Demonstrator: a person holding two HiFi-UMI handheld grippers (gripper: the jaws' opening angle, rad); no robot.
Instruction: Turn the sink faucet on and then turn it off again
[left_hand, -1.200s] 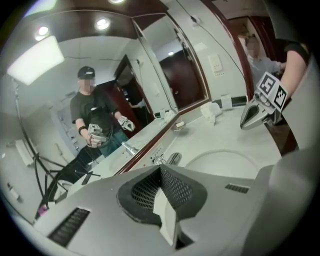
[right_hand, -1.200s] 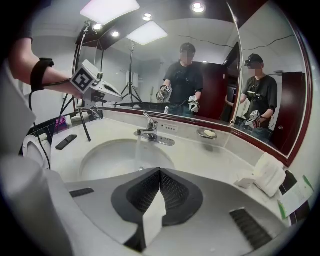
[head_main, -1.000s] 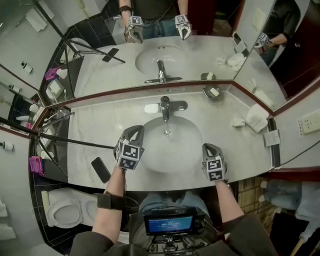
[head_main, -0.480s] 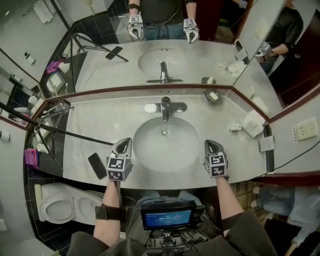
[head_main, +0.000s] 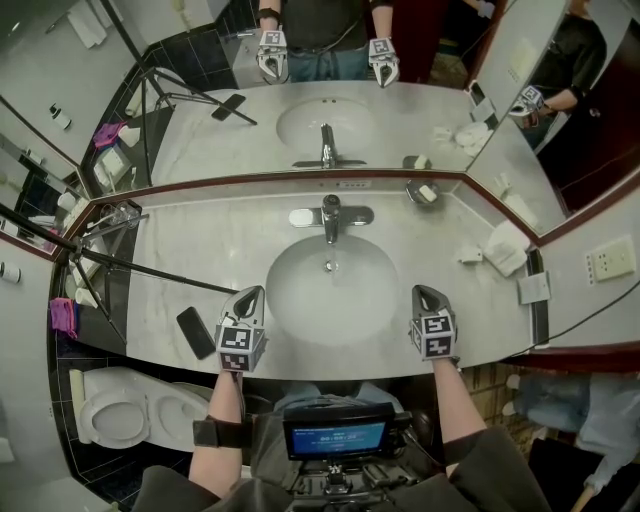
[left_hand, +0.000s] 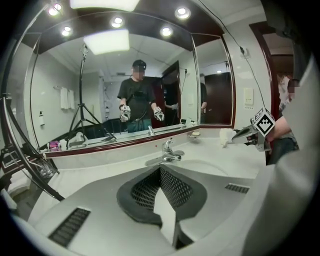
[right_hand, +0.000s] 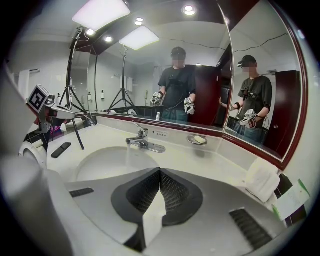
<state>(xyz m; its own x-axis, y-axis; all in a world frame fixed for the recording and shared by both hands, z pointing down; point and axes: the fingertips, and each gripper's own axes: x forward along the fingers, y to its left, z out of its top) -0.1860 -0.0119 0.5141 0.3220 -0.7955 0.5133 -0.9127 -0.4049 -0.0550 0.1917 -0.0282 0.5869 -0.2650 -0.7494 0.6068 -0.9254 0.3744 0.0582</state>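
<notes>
The chrome faucet (head_main: 330, 213) stands behind the white oval basin (head_main: 300, 300) in the marble counter. In the right gripper view a thin pale stream seems to fall from the faucet's (right_hand: 138, 139) spout. My left gripper (head_main: 251, 292) is shut and holds nothing; it hovers at the basin's front left rim, well short of the faucet (left_hand: 168, 151). On the front right rim my right gripper (head_main: 419, 291) is likewise shut with nothing in it. In each gripper view the own jaws meet: left (left_hand: 161, 169), right (right_hand: 160, 171).
A black phone (head_main: 195, 332) lies on the counter left of my left gripper. Tripod legs (head_main: 130, 268) cross the counter's left part. A soap dish (head_main: 426, 189) and folded towels (head_main: 508, 244) sit at the right. Behind the faucet rises the mirror (head_main: 400, 110). A toilet (head_main: 120, 415) stands below left.
My left gripper has drawn back from over the basin's left rim toward the counter's front edge and rolled. The right gripper has barely shifted.
</notes>
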